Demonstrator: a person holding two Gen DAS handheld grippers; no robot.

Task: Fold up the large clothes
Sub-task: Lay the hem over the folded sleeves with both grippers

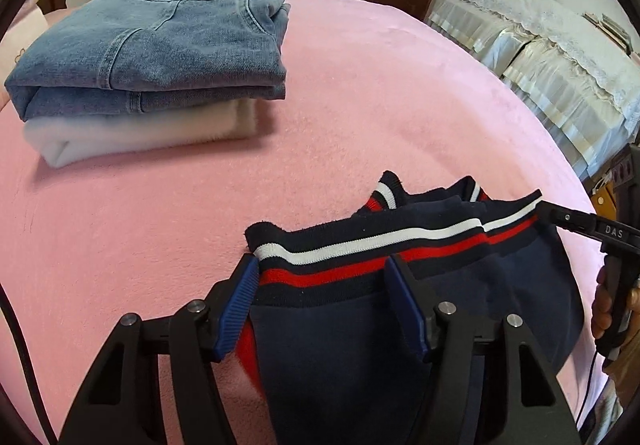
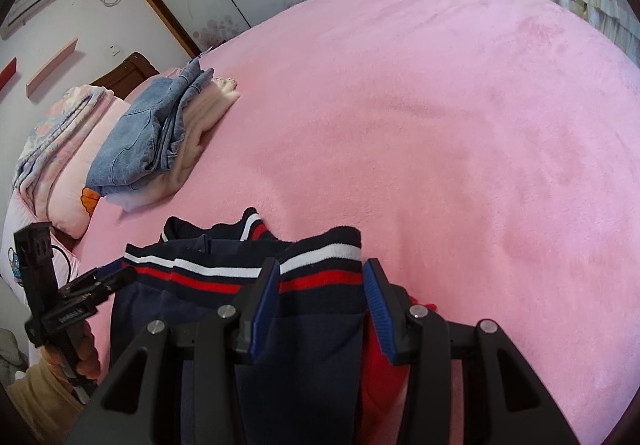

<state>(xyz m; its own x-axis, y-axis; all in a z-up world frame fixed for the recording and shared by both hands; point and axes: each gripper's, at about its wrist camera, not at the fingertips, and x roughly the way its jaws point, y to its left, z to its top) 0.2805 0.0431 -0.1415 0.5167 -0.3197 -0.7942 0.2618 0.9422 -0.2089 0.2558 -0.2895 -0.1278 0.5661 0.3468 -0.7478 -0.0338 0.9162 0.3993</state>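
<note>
A navy garment with a ribbed hem striped white and red (image 1: 360, 245) hangs lifted over the pink bed; it also shows in the right wrist view (image 2: 316, 269). My left gripper (image 1: 324, 265) holds the hem's left end between its blue pads. My right gripper (image 2: 320, 273) holds the hem's other end, and its tip (image 1: 560, 217) shows at the right of the left wrist view. The left gripper's tip (image 2: 116, 277) shows at the left of the right wrist view. The garment's lower part is hidden behind the fingers.
A stack of folded jeans (image 1: 160, 45) on a folded white garment (image 1: 140, 129) lies on the pink bedspread (image 1: 360, 93), far left. Pillows (image 2: 60, 149) sit by the headboard. A lace-covered sofa (image 1: 560, 65) stands beyond the bed's right edge.
</note>
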